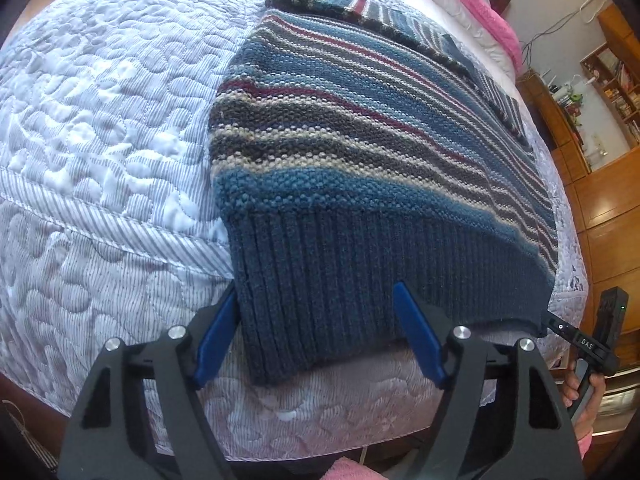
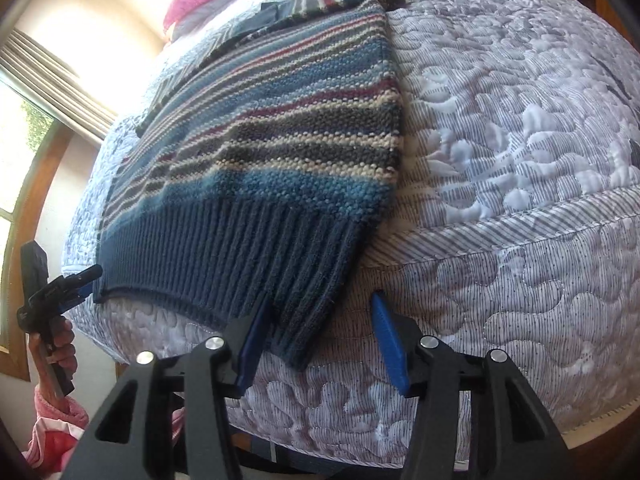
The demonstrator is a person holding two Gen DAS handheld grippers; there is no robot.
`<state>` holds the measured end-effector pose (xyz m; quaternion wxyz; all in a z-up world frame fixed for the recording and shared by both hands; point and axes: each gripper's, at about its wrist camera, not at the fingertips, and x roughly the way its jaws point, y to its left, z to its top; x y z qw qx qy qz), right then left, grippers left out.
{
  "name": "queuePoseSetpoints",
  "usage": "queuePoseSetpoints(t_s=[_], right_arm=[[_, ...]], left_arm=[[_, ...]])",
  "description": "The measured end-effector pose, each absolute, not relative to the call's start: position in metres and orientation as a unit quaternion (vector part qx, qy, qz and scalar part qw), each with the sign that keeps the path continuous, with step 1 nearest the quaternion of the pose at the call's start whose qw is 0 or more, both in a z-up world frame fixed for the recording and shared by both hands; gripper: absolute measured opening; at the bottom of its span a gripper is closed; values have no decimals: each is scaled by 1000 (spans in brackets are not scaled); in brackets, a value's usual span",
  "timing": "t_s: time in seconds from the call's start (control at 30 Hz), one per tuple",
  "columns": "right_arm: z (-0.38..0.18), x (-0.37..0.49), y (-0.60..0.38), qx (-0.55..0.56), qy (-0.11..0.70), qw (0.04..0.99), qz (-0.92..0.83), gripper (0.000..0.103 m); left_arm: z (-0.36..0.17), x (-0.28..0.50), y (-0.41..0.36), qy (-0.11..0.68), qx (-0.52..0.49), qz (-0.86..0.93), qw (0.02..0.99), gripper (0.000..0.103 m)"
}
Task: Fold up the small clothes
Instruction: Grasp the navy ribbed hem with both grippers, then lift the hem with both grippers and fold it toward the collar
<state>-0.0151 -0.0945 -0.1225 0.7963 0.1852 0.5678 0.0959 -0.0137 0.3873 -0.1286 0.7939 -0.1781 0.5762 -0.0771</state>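
A quilted bedspread in pale grey and white covers the bed and fills most of both views. On it lies the striped knit sweater, spread flat, its dark blue ribbed hem hanging just over the near edge of the bed. Its sleeves are folded across the top, far from the hem. Pink bedding sits beyond the sweater, at the head of the bed. Wooden shelves stand well beyond the sweater's right-hand side, and a curtained window lies past its left side.

The left gripper is spread wide, its blue fingers straddling the left corner of the hem; one finger lies against the hem's outer edge, the other rests over the ribbing. It pinches nothing. The right gripper is likewise spread wide around the hem's right corner, one finger against the ribbing, the other over bare quilt beside the sweater.

Bare quilt stretches on both sides of the sweater, and the bed's edge drops away below the hem.
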Motion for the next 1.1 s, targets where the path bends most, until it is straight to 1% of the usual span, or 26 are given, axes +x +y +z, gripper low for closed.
queuePoseSetpoints(t_s=[0.03,0.07,0.1,0.13,0.17,0.2,0.23,0.3,0.37,0.47,0.6,0.77,1.1], right_arm=[[-122,-15,-93,185,567,796,98,48],[-123,-15,-93,187,566,796,103,41],[-123,-15,-92,190,566,795,110,34],[-124,-15,-91,193,565,794,114,32],[-125,-15,-89,195,565,793,119,26],[-125,-15,-87,195,564,793,122,23],[-124,-15,-86,195,563,794,125,21],[-123,-16,-86,203,560,792,136,13],[-120,-17,-88,212,555,791,146,11],[-115,-20,-94,233,546,789,159,10],[-107,-20,-103,267,532,784,178,10],[-92,-15,-110,292,515,781,201,10],[-52,9,-111,276,497,795,213,10]], left_arm=[[-129,-13,387,576,-176,-74,795,71],[-129,-13,386,577,-172,-70,795,66],[-130,-13,386,578,-167,-63,796,58],[-130,-13,387,578,-165,-57,797,54],[-129,-15,389,576,-170,-61,797,44],[-128,-16,391,576,-181,-66,795,29],[-128,-17,393,576,-190,-66,793,27],[-127,-18,395,573,-201,-69,791,18],[-125,-19,396,571,-209,-72,791,15],[-121,-20,397,564,-219,-78,792,13],[-110,-24,403,550,-234,-90,797,13],[-92,-26,401,531,-224,-103,810,12],[-64,-6,398,506,-213,-111,829,12]])
